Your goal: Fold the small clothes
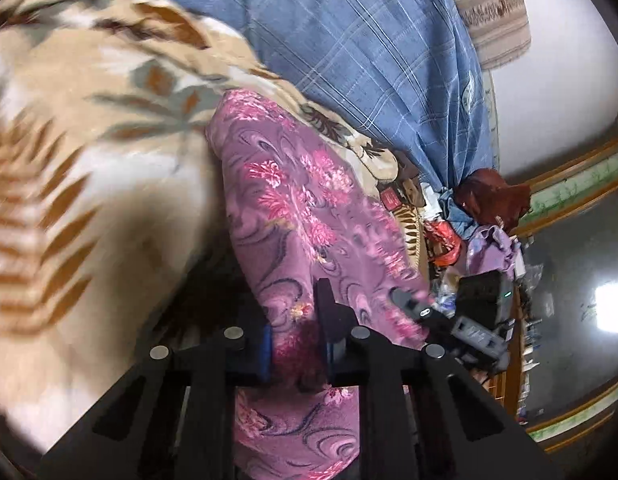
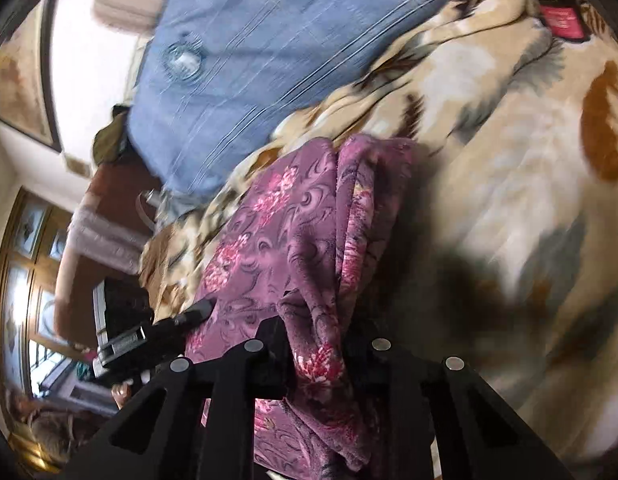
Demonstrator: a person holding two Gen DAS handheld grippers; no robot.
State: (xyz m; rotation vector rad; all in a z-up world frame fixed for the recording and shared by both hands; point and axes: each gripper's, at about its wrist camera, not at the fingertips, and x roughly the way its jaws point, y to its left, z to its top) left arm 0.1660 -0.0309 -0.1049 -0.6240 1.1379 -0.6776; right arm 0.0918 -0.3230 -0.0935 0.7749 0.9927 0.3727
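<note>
Left hand-held gripper [image 1: 295, 336] and right hand-held gripper [image 2: 309, 344] pinching purple floral garment [image 1: 309, 216], beige blanket [image 1: 89, 140] beneath

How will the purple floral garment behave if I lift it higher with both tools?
Probably floppy: the purple floral garment drapes and bunches into folds between the left tool and the right tool. It looks plush, so likely grippy rather than slippery. Loose parts would likely sag onto the beige leaf-print blanket.
</note>
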